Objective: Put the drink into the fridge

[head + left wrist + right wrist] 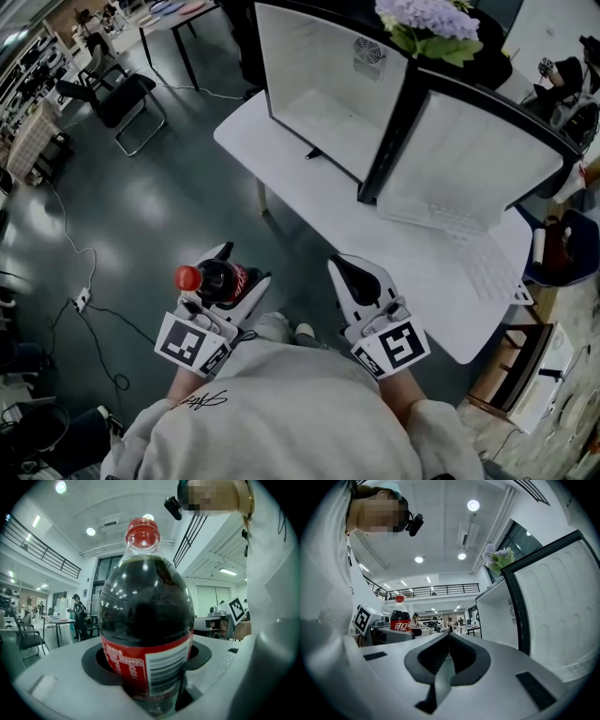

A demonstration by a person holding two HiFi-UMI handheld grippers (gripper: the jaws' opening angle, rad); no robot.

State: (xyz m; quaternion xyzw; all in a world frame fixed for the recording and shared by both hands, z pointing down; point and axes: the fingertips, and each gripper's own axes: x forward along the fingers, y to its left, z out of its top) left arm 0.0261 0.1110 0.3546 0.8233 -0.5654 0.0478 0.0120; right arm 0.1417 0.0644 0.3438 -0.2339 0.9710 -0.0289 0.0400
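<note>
A dark cola bottle [214, 278] with a red cap and red label stands upright between the jaws of my left gripper [239, 267], which is shut on its body. In the left gripper view the bottle [145, 620] fills the middle, the dark pads [96, 665] hugging its lower part. My right gripper [345, 265] is level beside it, shut and holding nothing; its jaws meet at the tips [449, 637]. Ahead, the white fridge [319, 84] stands on a white table [309, 192] with its door [459, 159] swung open to the right. Both grippers are short of the table's near edge.
Purple flowers [427, 23] sit on top of the fridge. A white wire shelf [487, 267] lies on the table by the door. A black chair [127, 98] and floor cables [84, 300] are at the left. A person stands at a far table [77, 613].
</note>
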